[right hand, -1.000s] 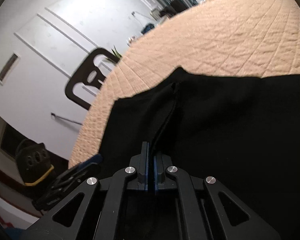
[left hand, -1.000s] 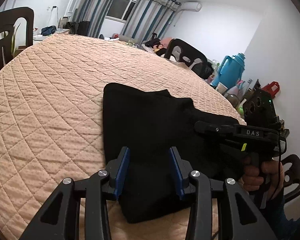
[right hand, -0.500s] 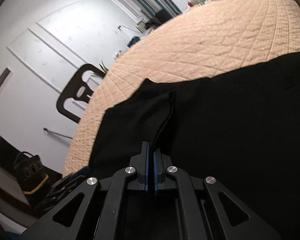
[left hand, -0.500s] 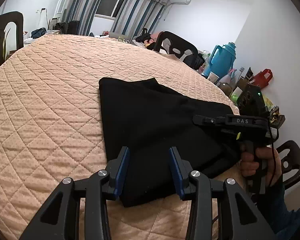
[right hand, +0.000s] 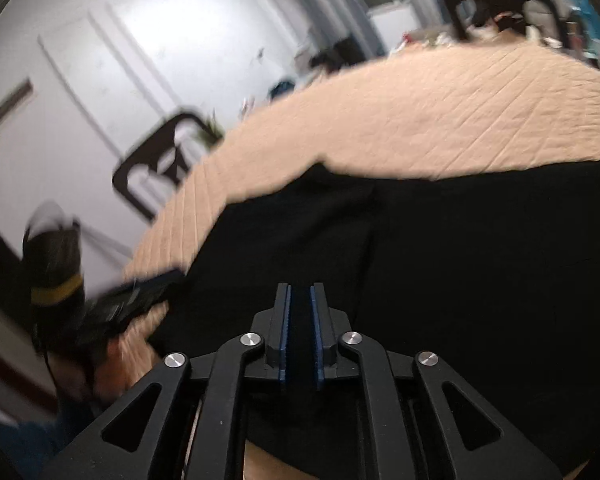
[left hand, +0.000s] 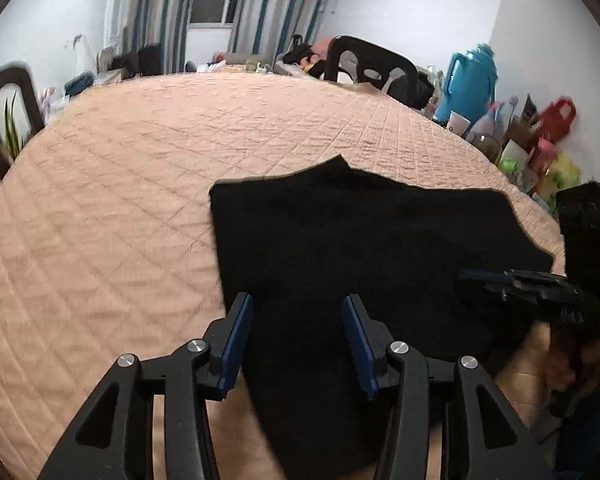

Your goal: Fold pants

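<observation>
The black pants (left hand: 364, 240) lie folded flat on the peach quilted table cover (left hand: 140, 184); they also fill the right wrist view (right hand: 460, 260). My left gripper (left hand: 298, 332) is open and empty, its blue pads over the near edge of the pants. My right gripper (right hand: 300, 320) has its jaws slightly apart with a narrow gap, above the pants; it shows at the right in the left wrist view (left hand: 532, 284). Nothing is seen held between its pads.
Black chairs stand at the table's far side (left hand: 368, 60) and left side (left hand: 0, 120). A teal thermos (left hand: 466, 80) and assorted clutter (left hand: 540, 148) sit past the right edge. The left gripper shows blurred in the right wrist view (right hand: 132, 300).
The right gripper's jaws, shut before, have parted a little. Both grippers have drawn back toward the near edge; the pants now lie flatter.
</observation>
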